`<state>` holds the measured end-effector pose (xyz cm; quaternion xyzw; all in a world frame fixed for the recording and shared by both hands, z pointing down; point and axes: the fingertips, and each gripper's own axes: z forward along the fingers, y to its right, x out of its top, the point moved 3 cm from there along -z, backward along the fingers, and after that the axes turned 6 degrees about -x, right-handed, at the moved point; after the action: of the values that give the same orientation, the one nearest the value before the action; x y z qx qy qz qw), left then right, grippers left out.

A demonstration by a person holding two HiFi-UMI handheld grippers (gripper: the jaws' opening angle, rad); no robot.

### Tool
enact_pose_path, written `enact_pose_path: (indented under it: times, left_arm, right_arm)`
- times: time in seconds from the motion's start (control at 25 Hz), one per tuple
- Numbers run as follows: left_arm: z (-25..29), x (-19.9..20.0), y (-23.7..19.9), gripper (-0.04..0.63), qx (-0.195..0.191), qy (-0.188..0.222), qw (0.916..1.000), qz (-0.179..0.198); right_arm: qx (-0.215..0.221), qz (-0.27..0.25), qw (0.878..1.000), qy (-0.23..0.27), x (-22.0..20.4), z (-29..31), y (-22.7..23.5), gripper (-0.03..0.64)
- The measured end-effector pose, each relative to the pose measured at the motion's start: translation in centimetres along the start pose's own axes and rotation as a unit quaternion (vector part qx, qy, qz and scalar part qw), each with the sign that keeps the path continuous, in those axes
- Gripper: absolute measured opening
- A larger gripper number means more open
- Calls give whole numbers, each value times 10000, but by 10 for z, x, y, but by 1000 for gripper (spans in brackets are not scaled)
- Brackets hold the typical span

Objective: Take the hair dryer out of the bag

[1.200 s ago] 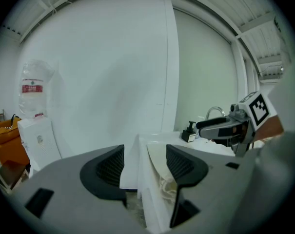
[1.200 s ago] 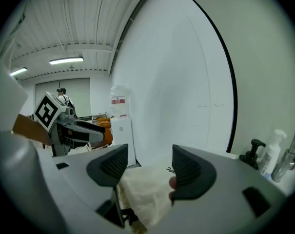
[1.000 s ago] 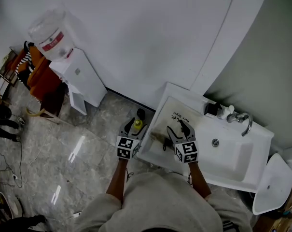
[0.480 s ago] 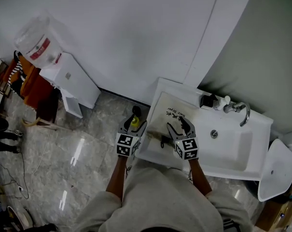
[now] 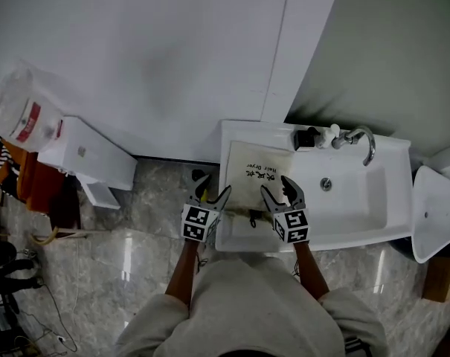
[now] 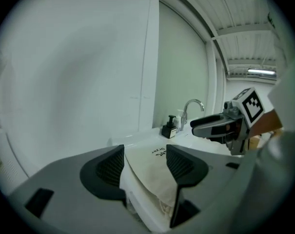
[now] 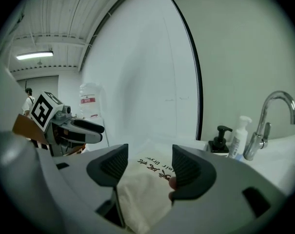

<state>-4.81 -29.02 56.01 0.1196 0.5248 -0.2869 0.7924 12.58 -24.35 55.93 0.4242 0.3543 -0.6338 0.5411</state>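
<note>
A cream cloth bag with dark print lies flat on the white sink counter, left of the basin. The hair dryer itself is hidden; only a dark cord-like piece shows at the bag's near edge. My left gripper hovers open over the counter's left front corner, and the bag shows beyond its jaws. My right gripper is open above the bag's near right part. In the right gripper view the bag lies past the open right gripper, untouched. The left gripper holds nothing.
A chrome faucet, a black soap dispenser and a white bottle stand at the counter's back. The basin is right of the bag. A water dispenser stands on the floor at left, a white fixture at right.
The head view has swung, so the sink counter now lies level across the picture. Both grippers have shifted a little with it near the bag's front edge and stay open.
</note>
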Motion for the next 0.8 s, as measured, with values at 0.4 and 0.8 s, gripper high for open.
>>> enact_pose_path:
  times: [0.4,0.8]
  left_arm:
    - [2,-12,-11,249,-1048,-143,9937,359]
    - [7,-31,16,266,-2183,-365,9711,894]
  right_arm:
    - [-964,390,9945,-91,-12,-16,-24,265]
    - [-1712,695,9824,-255,-37,-47,-55,265]
